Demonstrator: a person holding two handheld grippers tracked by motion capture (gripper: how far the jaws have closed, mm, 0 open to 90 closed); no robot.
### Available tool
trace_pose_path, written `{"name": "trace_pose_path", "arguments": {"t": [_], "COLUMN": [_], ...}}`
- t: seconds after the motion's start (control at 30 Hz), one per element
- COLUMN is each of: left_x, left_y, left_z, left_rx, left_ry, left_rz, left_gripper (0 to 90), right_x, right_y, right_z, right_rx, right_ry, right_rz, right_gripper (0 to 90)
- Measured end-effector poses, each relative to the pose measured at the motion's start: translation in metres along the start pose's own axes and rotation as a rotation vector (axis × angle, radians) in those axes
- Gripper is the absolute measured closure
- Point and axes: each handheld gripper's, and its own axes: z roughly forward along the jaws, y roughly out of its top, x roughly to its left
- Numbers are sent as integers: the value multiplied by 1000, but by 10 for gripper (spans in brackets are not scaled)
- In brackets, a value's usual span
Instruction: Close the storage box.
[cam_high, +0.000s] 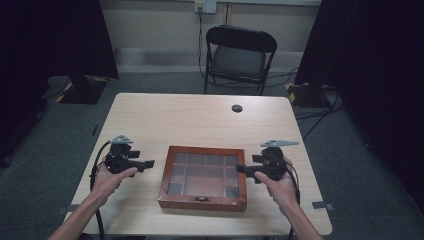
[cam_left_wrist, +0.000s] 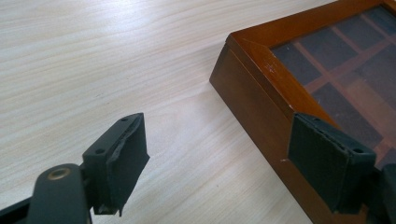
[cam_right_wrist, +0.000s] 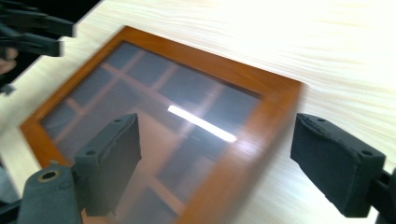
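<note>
- Your wooden box (cam_high: 202, 202) with the glass-paned lid sits closed near the front edge of the table (cam_high: 190, 112), about midway between its left and right sides, the small metal clasp (cam_high: 201, 198) facing you.
- Through the pane you can see a grid of dark compartments.
- Your left gripper (cam_high: 150, 163) hangs just off the box's left side, jaws spread, nothing between them. In the left gripper view the box's corner (cam_left_wrist: 232, 39) lies just past the right jaw, and bare wood grain shows in the gap.
- Your right gripper (cam_high: 239, 169) hovers at the box's right edge, pointing inward over the lid. Its jaws stand wide apart and hold nothing; the right gripper view shows the blurred lid (cam_right_wrist: 154, 107) beneath them.
- A black chair (cam_high: 240, 55) stands beyond the table's far edge.
</note>
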Motion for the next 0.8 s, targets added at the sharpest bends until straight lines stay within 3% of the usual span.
{"name": "trace_pose_path", "arguments": {"t": [0.03,0.1,0.2,0.43,0.5,0.6,0.63,0.73,0.8], "left_x": [1,3,8,21,26,30,32,34,37], "left_y": [0,-1,-3,-14,-16,-19,-21,-23,-26], "left_z": [-1,-3,-5,-7,-4,0,2,5,7], "left_rx": [5,-1,7,33,46,66,82,108,122], "left_ry": [16,24,34,59,69,78,88,100,130], "left_rz": [1,-3,-13,-36,-42,-54,-53,-57,-61], "left_gripper": [188,188,184,183,183,183,182,183,186], "right_x": [-10,-19,-33,-65,-75,-81,-82,-82,-81], "right_y": [-6,-10,-17,-37,-44,-52,-54,-56,-56], "right_z": [-5,-9,-14,-20,-17,-9,-6,2,6], "right_rx": [2,9,23,65,72,128,134,169,178], "right_ry": [-43,-78,-167,-262,-282,-379,-399,-418,-422], "right_rz": [13,31,98,185,230,232,210,192,189], "right_gripper": [151,150,150,166,170,201,201,185,156]}}
